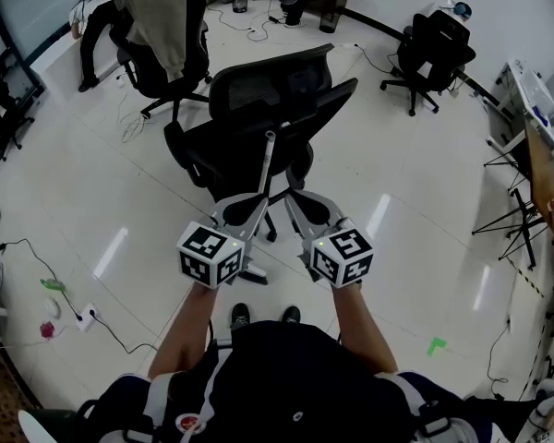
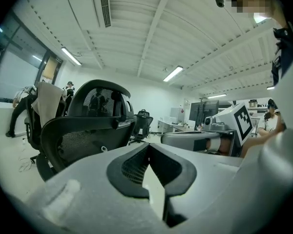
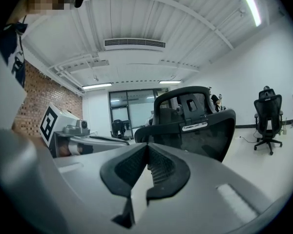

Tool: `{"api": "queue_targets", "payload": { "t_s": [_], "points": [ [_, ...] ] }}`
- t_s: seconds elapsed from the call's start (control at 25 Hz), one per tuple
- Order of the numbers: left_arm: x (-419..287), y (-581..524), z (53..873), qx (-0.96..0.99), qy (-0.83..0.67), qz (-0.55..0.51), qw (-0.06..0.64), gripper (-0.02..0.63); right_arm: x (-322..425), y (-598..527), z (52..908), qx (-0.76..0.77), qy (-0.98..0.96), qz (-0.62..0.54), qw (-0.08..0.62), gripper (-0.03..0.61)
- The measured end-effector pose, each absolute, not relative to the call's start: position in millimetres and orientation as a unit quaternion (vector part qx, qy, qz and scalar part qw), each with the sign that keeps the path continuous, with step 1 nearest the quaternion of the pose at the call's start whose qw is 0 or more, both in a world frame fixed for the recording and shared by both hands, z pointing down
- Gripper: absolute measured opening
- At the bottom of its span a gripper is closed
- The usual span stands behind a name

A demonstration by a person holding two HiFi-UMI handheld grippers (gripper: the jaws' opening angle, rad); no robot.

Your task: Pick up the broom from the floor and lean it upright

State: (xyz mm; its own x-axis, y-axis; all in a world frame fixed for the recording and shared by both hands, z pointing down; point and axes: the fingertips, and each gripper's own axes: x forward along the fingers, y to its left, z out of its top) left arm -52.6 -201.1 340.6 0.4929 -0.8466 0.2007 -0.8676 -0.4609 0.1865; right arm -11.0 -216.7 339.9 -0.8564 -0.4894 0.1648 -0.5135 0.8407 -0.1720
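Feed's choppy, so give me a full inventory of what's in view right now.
near chair: one, black mesh, straight ahead
far chairs: two, black; left one draped with beige garment, right one bare
broom: one, grey handle, slanting up before near chair
power strip: one, white, floor left
tape mark: one, green, floor right
shoes: two, black, below grippers
left gripper: one, grey, jaws shut, empty
right gripper: one, grey, jaws shut, empty

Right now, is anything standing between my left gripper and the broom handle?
Nothing visible does. In the head view the broom handle rises right beside the shut left gripper, its top at the black office chair.
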Motion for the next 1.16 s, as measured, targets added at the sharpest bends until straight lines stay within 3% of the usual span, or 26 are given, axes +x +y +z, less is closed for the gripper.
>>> {"api": "queue_targets", "payload": {
  "t_s": [1.16],
  "points": [
    [-51.9, -208.3, 337.0, 0.854, -0.501, 0.052, 0.130, 0.002, -9.1, -225.5, 327.7, 0.264, -0.958, 0.097, 0.053, 0.005]
  ]
}}
